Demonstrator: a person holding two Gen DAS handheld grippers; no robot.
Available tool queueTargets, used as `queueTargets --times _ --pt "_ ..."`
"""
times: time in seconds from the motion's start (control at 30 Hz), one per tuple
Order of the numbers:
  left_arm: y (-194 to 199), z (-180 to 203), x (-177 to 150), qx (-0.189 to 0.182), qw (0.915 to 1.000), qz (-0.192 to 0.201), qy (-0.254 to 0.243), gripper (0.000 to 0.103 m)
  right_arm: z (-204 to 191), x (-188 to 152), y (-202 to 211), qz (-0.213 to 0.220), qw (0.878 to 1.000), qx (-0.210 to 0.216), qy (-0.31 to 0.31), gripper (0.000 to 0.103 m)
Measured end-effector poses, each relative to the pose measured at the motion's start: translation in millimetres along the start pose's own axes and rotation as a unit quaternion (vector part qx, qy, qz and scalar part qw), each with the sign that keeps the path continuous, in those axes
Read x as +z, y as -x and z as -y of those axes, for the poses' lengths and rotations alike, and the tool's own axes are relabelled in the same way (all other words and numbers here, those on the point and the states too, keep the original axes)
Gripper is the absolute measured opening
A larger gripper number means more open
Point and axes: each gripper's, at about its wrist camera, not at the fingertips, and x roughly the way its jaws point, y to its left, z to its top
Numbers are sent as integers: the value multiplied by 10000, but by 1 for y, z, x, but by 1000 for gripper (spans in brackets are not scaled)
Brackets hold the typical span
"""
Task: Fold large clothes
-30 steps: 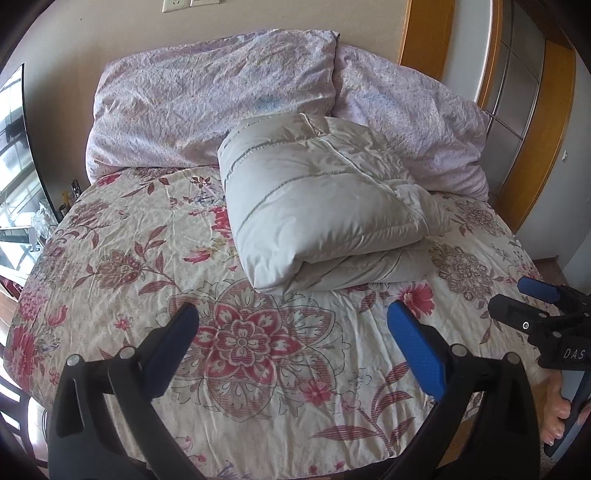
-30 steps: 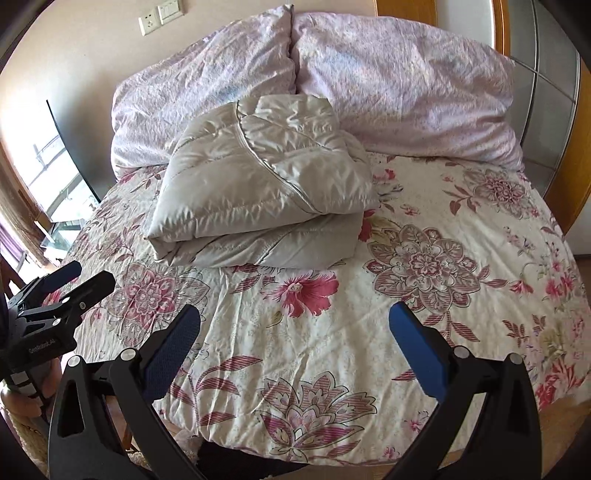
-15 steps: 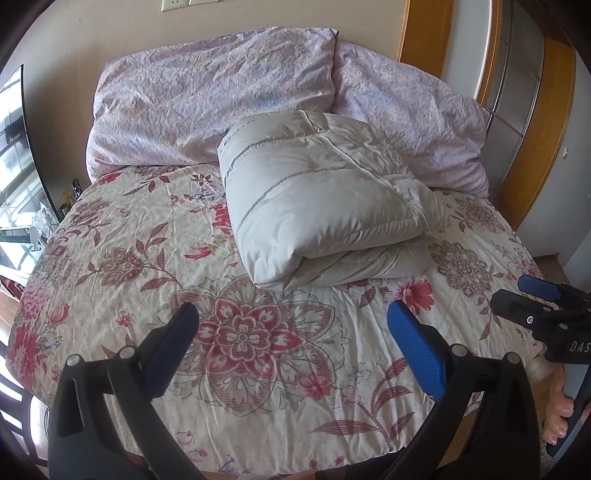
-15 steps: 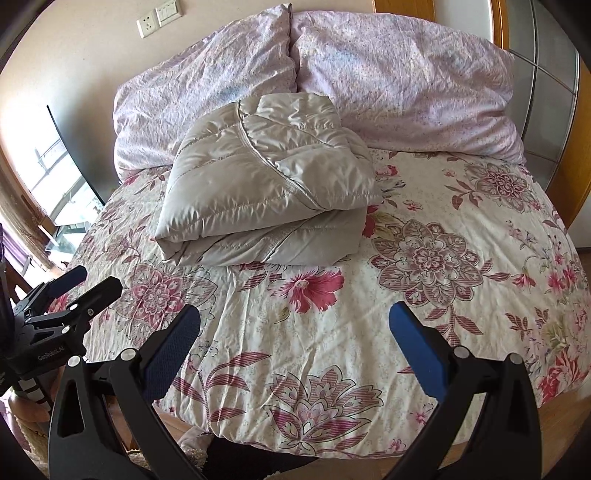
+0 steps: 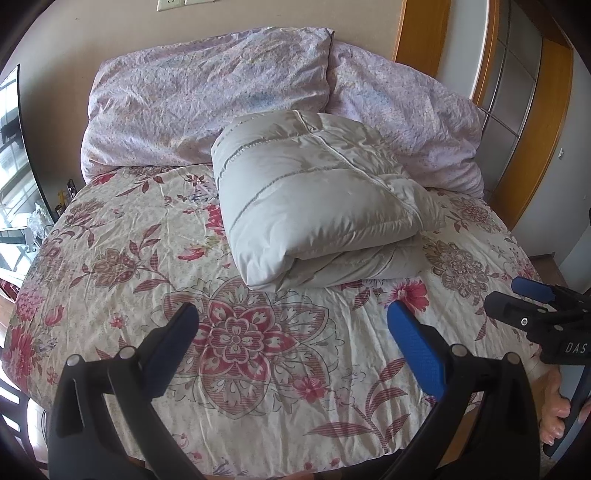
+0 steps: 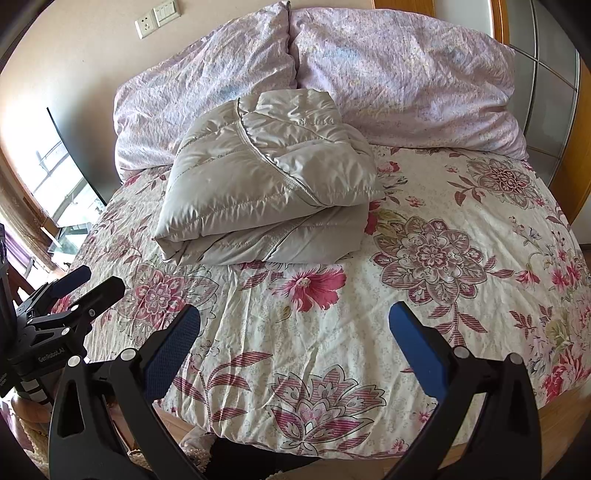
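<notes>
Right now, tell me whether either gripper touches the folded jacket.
Apart. Both wrist views show bare floral bedspread between the open left gripper, right gripper and folded jacket.

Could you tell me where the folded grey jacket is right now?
In both views the folded grey jacket lies mid-bed on the floral bedspread, its far edge against the pillows.

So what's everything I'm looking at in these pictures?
folded puffer jacket: one, pale grey, on the bed just in front of the pillows
pillows: two, lilac print, against the wall at the head of the bed
bedspread: one, cream with red flowers, covering the bed
wall sockets: white plates, on the wall above the pillows
left gripper: one, black with blue pads, open, over the near edge of the bed
right gripper: one, same make, open, over the near edge of the bed
</notes>
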Motion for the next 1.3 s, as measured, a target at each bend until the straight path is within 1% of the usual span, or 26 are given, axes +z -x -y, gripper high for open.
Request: queueTargets --times 0.3,1.3 --pt "-1 4 -1 -63 10000 5 -48 101 2 0 0 4 10000 -19 -34 102" --pt "-3 5 0 -103 9999 -9 -60 101 5 0 -3 0 10000 21 -76 102"
